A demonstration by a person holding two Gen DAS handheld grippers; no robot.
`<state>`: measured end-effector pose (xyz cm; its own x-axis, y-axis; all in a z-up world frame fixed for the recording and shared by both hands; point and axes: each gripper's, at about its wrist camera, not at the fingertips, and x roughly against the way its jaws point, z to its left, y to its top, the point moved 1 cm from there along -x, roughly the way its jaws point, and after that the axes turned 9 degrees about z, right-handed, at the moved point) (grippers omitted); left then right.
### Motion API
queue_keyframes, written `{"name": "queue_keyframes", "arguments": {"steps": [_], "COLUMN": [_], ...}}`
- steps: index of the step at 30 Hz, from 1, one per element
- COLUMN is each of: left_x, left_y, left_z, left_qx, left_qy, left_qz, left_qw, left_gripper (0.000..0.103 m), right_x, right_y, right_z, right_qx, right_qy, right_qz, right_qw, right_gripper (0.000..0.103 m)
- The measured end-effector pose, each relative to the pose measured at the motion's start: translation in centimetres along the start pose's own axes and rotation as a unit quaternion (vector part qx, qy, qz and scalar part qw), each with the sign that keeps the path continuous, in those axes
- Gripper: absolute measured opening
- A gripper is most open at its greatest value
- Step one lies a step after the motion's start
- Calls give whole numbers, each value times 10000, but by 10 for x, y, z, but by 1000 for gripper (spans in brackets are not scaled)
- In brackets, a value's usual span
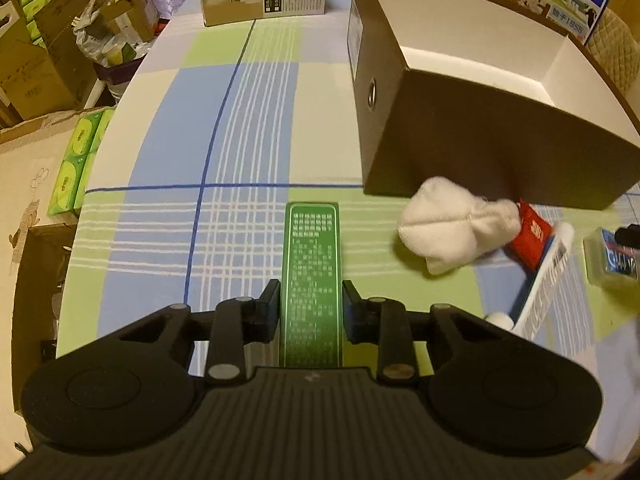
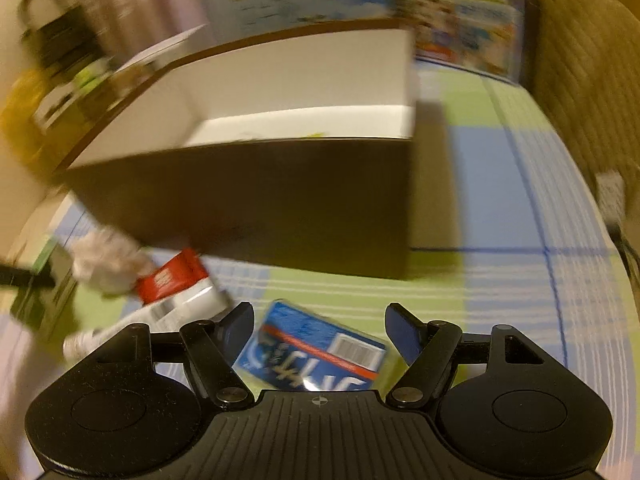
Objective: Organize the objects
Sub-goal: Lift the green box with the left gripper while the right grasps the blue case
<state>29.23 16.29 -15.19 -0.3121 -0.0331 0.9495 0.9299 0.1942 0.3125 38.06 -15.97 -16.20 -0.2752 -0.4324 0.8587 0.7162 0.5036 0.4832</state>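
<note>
Green box (image 1: pixel 311 280) between closed jaws; beyond, open brown box (image 1: pixel 480 128), white-lined.

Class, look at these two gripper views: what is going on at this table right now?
A person is tidying with two handheld grippers. The left gripper has its jaws shut on a long green box lying on the checked tablecloth. The right gripper hangs with open jaws over a blue packet. The brown open box waits behind; a white sock and toothpaste tube lie beside it.

A lived-in home: plaid tablecloth (image 1: pixel 240 120), stacked cardboard boxes (image 1: pixel 48 64), quilted chair (image 2: pixel 580 80).
</note>
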Motion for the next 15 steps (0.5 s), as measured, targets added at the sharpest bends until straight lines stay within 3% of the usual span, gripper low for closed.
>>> {"name": "queue_keyframes", "arguments": {"steps": [3, 7, 15], "left_x": [-3, -3, -3], "left_y": [1, 0, 0], "left_z": [-3, -2, -5], "left_qx": [-56, -61, -107], "left_qy": [51, 35, 14], "left_qz": [5, 22, 28], "left_qw": [10000, 10000, 9999], "left_gripper": [26, 26, 32], "right_x": [-6, -5, -15], "right_y": [-5, -14, -28], "right_z": [15, 29, 57], "right_qx": [516, 721, 1517], "right_qy": [52, 385, 69], "right_qz": [285, 485, 808], "right_qw": [9982, 9955, 9851], "right_gripper": [70, 71, 70]}}
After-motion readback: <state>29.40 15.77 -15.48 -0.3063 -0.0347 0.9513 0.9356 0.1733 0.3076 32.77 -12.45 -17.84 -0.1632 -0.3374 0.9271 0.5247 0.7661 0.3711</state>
